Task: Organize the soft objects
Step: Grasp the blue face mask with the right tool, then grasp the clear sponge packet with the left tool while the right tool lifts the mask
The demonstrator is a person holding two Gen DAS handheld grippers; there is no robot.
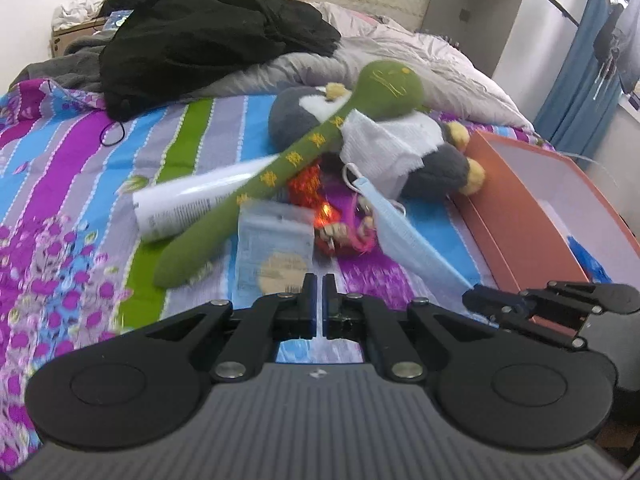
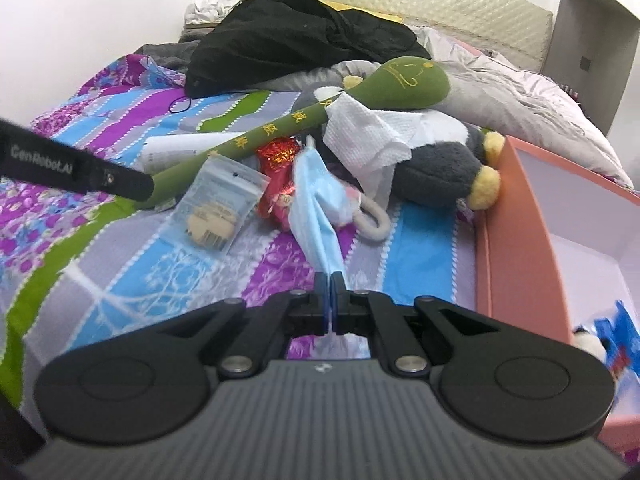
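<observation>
Right wrist view shows the right gripper (image 2: 330,280) clamped on the pale blue pleated face mask (image 2: 316,196), so lift it clear and swing right over the salmon cardboard box (image 2: 520,220); the left gripper (image 1: 319,285) is closed, empty.

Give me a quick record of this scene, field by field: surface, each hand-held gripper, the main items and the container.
surface: bed with striped floral bedsheet
left hand-held gripper: shut, nothing seen between the fingers
right hand-held gripper: shut on blue face mask
pile: green plush stick lying across grey plush toy, white tissue, red packet, clear zip bag, white tube
container: open orange box at the right of the pile
background: black clothing
</observation>
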